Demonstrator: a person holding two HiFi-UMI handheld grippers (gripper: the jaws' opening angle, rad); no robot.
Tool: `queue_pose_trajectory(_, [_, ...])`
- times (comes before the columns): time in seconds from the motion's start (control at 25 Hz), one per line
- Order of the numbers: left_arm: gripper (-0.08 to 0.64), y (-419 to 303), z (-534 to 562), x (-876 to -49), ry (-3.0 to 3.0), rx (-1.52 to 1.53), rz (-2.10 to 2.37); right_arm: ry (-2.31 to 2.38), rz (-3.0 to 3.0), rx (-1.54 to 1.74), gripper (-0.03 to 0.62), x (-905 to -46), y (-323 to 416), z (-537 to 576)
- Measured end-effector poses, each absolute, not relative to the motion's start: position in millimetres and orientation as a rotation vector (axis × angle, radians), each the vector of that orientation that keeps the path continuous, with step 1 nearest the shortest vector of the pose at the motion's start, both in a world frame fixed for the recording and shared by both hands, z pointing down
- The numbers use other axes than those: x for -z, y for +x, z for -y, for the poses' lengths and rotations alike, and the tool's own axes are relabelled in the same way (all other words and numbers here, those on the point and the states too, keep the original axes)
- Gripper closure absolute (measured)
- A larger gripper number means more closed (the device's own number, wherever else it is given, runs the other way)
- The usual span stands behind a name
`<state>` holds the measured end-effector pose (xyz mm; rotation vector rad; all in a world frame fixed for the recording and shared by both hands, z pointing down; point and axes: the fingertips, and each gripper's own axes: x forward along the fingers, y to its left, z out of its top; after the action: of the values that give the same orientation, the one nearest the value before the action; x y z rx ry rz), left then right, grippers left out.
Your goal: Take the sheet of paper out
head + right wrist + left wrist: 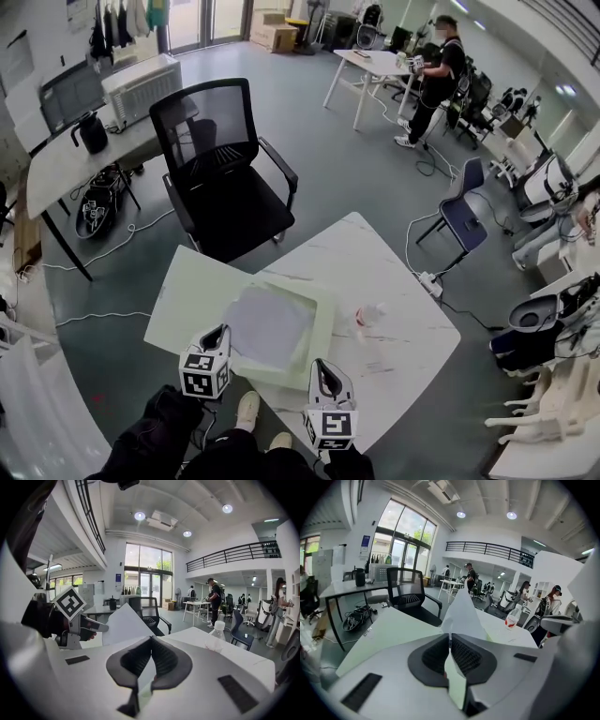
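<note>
Nearest the person, the left tongs (220,330) and the right tongs (321,364) both reach in over the near edge of the white surface (384,267). Each pair is fully closed on the sheet of paper (270,326), the left on its left side and the right on its right side.

The sheet is plain white with no print showing. It hangs between the two pairs of tongs, over the pale green folder (186,298). The folder lies open across the left corner of the surface, with its left flap flat and reaching past the edge there.

The head view shows the sheet as a pale, faintly grey square with the green of the folder around it. It does not show the pads. The left gripper view does: the ribbed pads are pressed together on a thin edge, white paper rises to a peak beyond them, and a pale green strip shows on the near side. I cannot tell whether that strip is paper or folder. The right gripper view shows its own pads closed on the sheet, and also the sheet running left to the tip of the other tongs.

Just right of the folder, near the middle of the surface, is a small clear bottle (368,316) with a red label. Both gripper views show it standing upright.

Beyond the far-left edge stands a black mesh chair (220,159). Farther off, a person (436,80) stands at another white table.
</note>
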<state>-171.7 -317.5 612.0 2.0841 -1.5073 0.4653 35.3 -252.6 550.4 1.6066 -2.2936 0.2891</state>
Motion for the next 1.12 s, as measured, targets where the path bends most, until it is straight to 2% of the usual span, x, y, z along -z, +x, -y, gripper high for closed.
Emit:
queue_pose_trajectory(0.64, [0.525, -158, 199, -465, 2.185, -0.227, 1.801, 1.593, 2.457, -0.099, 0.575, -469, 70, 165])
queue_pose_trajectory(1.12, [0.525, -121, 73, -428, 2.238, -0.204, 1.923, 1.53, 2.564, -0.053, 0.575, -449, 93, 78])
